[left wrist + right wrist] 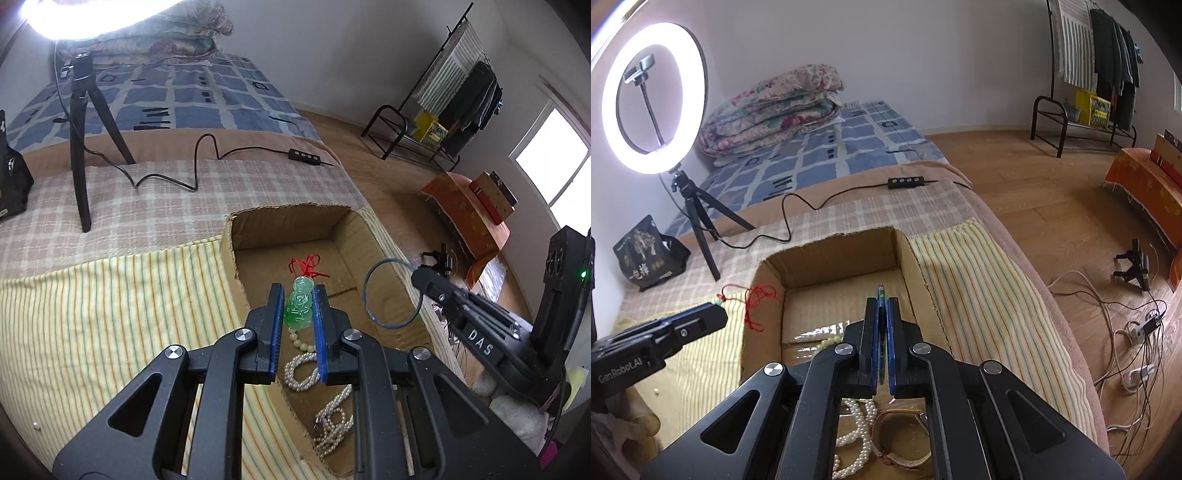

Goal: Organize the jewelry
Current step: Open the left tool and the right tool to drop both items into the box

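My left gripper (298, 295) is shut on a green jade pendant (300, 302) with a red cord (308, 266), held above the open cardboard box (288, 218). My right gripper (882, 304) is shut on a thin blue-grey bangle (391, 291), seen edge-on between its pads (880, 295), also over the box (827, 251). Pearl strands (301, 373) and more pearls (334, 421) lie on the box floor. In the right wrist view pearls (855, 432) and a pinkish bracelet (905, 439) lie below the gripper. The red cord (757, 302) hangs from the left gripper (713, 314).
The box sits on a striped yellow cloth (110, 314) on a bed. A ring light on a tripod (653, 99) with its cable and remote (905, 182) stands behind. A black bag (650, 254) lies at left. The floor with cables (1126, 332) is to the right.
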`<state>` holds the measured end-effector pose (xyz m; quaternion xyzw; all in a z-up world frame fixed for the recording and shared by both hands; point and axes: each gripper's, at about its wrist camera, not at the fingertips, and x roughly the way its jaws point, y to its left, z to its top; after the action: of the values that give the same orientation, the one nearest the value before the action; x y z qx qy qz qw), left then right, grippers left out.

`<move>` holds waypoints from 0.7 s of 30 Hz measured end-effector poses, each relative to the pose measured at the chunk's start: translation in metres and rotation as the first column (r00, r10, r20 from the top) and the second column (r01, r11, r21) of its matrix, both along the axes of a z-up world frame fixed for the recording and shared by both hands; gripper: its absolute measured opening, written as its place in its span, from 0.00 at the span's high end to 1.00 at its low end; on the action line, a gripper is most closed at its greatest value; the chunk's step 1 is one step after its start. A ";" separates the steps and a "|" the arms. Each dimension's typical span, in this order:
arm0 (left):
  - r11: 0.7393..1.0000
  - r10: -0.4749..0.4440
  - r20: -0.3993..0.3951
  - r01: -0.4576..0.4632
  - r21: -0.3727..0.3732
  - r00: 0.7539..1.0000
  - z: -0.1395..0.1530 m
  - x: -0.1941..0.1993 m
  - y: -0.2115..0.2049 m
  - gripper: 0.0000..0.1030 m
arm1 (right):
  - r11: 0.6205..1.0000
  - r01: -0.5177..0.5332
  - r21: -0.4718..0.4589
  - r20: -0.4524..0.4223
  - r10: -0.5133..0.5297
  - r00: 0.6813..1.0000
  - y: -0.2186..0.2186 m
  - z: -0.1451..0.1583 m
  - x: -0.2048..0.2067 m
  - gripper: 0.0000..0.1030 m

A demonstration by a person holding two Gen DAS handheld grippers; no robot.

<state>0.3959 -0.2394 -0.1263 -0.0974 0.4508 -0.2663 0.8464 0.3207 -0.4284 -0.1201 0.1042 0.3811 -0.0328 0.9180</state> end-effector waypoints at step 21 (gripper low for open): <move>0.999 0.002 0.042 -0.004 0.039 0.999 0.019 -0.013 0.005 0.71 | 0.999 0.052 -0.003 0.012 -0.052 0.999 0.000 0.019 -0.012 0.46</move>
<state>0.3831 -0.2342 -0.1073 -0.0757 0.4380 -0.2581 0.8578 0.3085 -0.4284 -0.1009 0.1126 0.3727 -0.0566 0.9193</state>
